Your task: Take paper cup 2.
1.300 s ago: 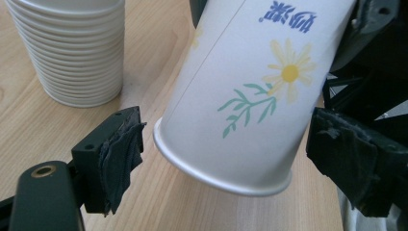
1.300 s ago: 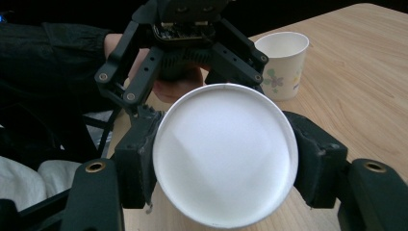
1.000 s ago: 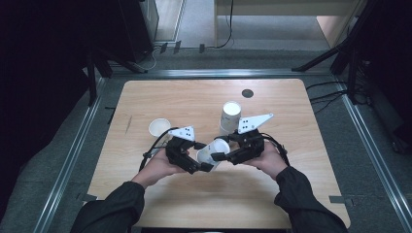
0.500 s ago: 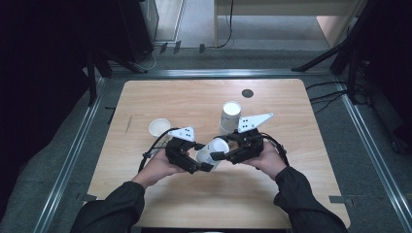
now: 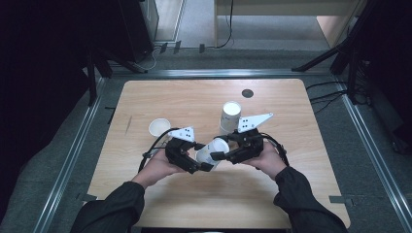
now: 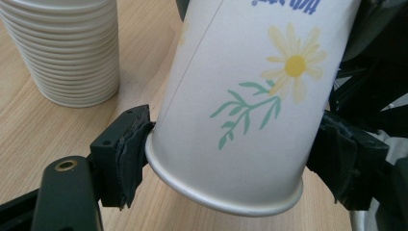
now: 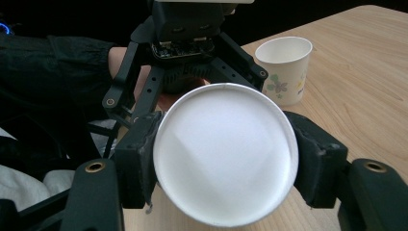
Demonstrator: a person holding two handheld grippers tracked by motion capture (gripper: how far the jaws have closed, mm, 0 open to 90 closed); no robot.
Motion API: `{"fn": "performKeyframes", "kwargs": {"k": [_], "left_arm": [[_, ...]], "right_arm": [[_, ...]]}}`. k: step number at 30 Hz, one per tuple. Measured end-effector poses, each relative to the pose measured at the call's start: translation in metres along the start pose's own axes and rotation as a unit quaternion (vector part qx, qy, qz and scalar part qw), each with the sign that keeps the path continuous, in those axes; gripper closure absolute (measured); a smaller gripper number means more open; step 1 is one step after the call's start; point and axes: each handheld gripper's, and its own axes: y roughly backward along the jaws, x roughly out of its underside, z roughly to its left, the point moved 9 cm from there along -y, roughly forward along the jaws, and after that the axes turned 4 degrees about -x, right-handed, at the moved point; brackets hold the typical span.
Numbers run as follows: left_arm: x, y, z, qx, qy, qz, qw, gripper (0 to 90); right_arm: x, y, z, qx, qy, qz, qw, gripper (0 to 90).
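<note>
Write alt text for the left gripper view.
A white paper cup printed with a yellow daisy and green sprig sits tilted between the left gripper's two black padded jaws, which have just been closing and now touch it near its rim. Behind it, a cup stack stands upside down on the wooden table.

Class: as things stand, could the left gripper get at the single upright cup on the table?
Probably not yet: the left gripper is closing on the flowered cup that the right gripper clamps; the single cup stands unobstructed.
</note>
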Motion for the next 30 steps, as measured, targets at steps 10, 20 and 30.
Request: {"fn": "performKeyframes", "kwargs": {"k": [10, 20, 30], "left_arm": [[0.0, 0.0007, 0.0004, -0.002, -0.002, 0.0, 1.0, 20.8], [-0.0005, 0.0018, 0.0008, -0.003, 0.0, -0.002, 1.0, 20.9], [-0.001, 0.0034, 0.0011, -0.003, 0.001, -0.005, 1.0, 21.0]], "right_arm": [[0.0, -0.0001, -0.0003, 0.002, -0.001, 0.0, 1.0, 34.6], [-0.0005, 0.0003, -0.0005, 0.004, 0.0, -0.003, 1.0, 33.6], [-0.0007, 0.0029, -0.0018, 0.014, 0.001, -0.002, 0.9999, 28.4]]}}
